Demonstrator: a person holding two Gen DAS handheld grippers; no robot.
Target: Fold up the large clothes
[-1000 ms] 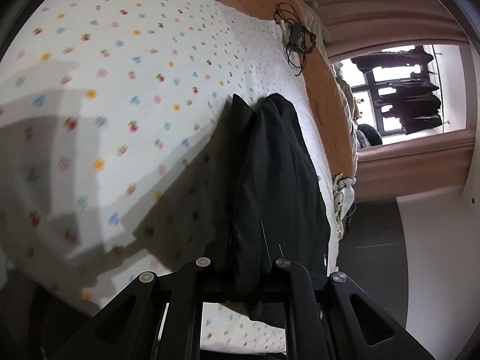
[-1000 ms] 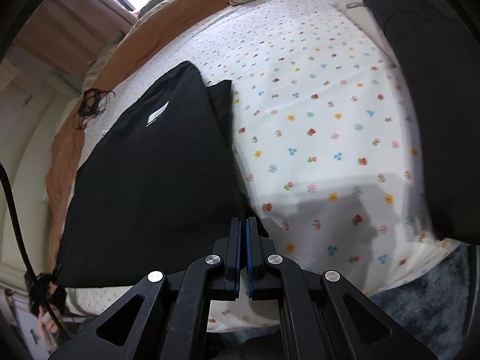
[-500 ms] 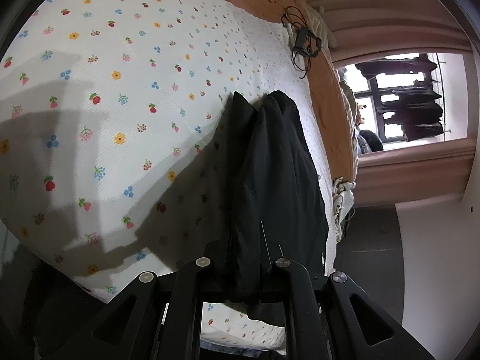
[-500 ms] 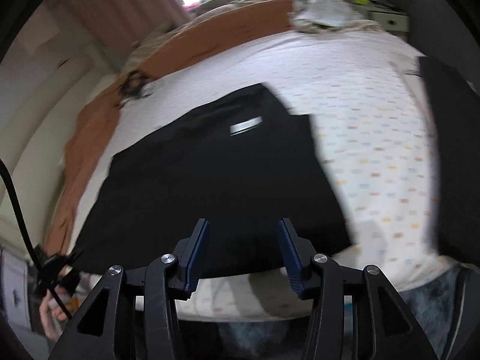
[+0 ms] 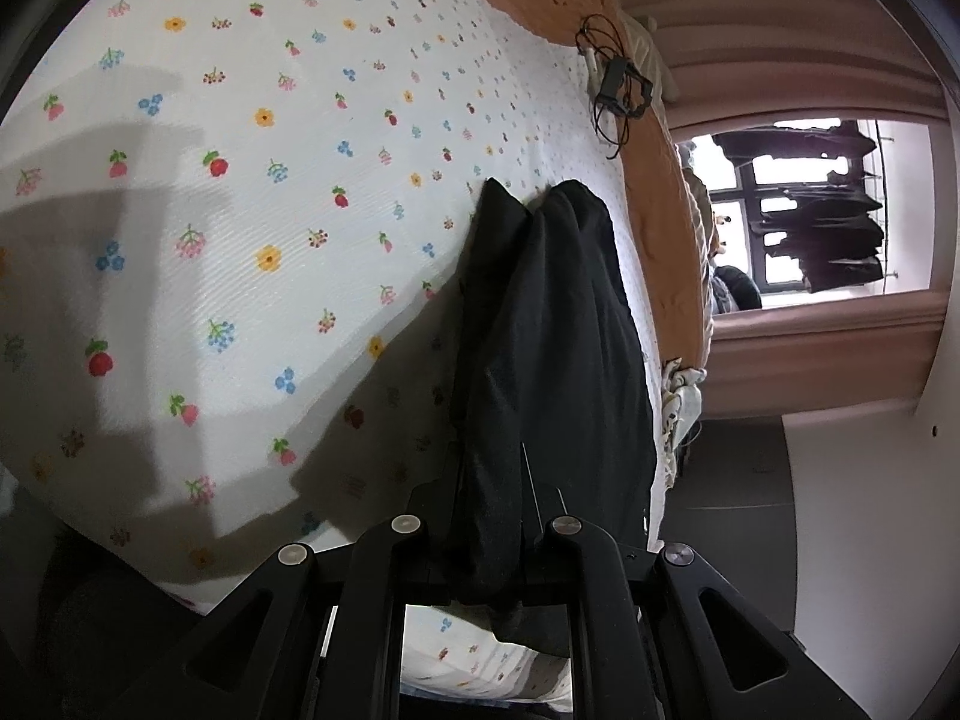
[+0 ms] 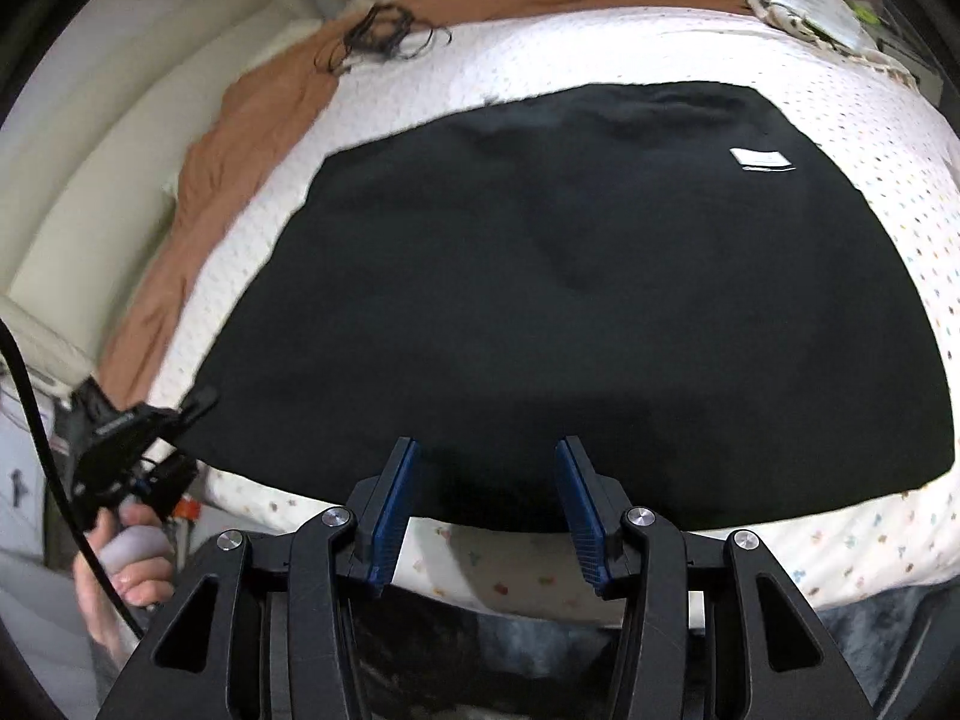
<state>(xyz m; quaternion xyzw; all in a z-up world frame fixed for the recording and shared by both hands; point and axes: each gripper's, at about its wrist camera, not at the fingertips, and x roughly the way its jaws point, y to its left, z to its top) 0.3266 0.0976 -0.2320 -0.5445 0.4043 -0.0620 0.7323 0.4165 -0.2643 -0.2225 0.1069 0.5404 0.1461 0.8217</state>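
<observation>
Black garment [image 6: 576, 300]: large dark piece, spread flat on the floral bedsheet [image 5: 240, 210], near hem along the bed's front edge. Looks partly folded already, can't tell how many layers.

L wrist view
- Left gripper [image 5: 483, 534]: I've got it clamped on the garment [image 5: 540, 360] at one corner/edge; cloth bunches between the jaws & hangs a bit below them.
- Cloth run: stretches away from my grip across the sheet in a narrow ridge, 2 peaks at the far end.
- Clutter: tangle of black cables [image 5: 618, 84] far off by the orange blanket [image 5: 666, 180], well apart from the cloth.
- Tip: keep grip firm, lift just enough to clear the sheet, don't drag or the under layer will skew.

R wrist view
- Right gripper [image 6: 489, 510]: jaws wide apart, holding nothing, blue pads [image 6: 396, 504] either side of the near hem.
- Garment: flat, small white label [image 6: 762, 159] near far right corner; a few wrinkles at the far edge.
- Left hand [image 6: 129, 564]: seen low left, holding the other gripper at the cloth's left corner.
- Next, my guess: push R in over the near hem, pinch all layers, at a spot matching L so both ends rise level.
- Risk: catching the sheet with the hem; grabbing top layer only.
- Fold: carry both grips together to the far edge, lay down, line up edges.
</observation>
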